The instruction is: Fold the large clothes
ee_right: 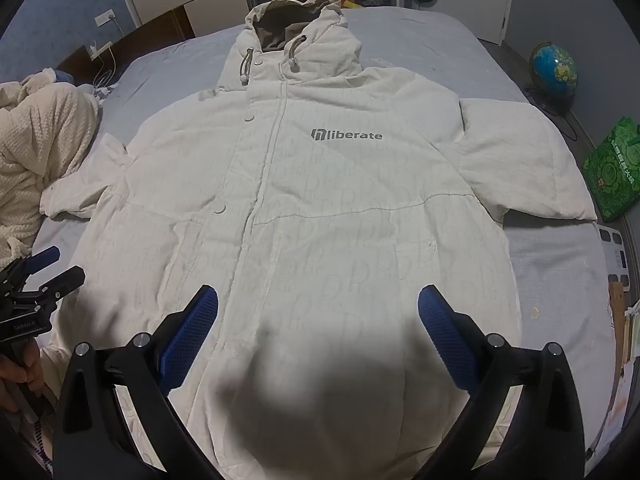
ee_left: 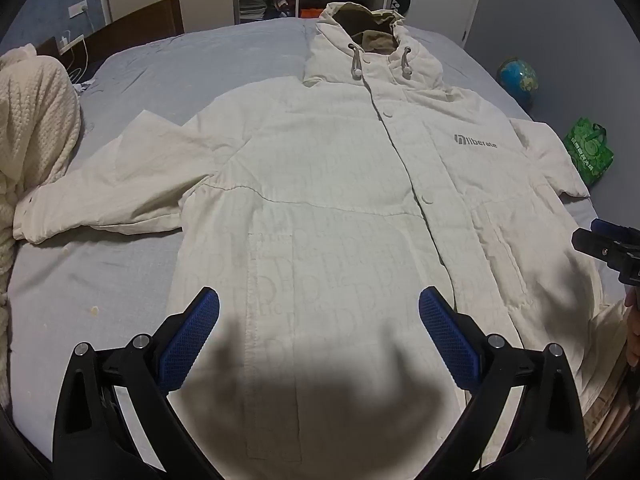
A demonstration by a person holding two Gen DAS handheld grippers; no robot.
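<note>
White hooded jacket [ee_left: 340, 184] lies flat, front up, sleeves spread, on the bed [ee_left: 192, 64]; left tongs [ee_left: 319, 338] and right tongs [ee_right: 318, 336] both wide apart, holding nothing, hovering over its hem.

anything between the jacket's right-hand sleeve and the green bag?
Only bare bedsheet at the bed's edge, then floor. The right wrist view shows the sleeve ending just short of the green bag; nothing lies between them.
</note>
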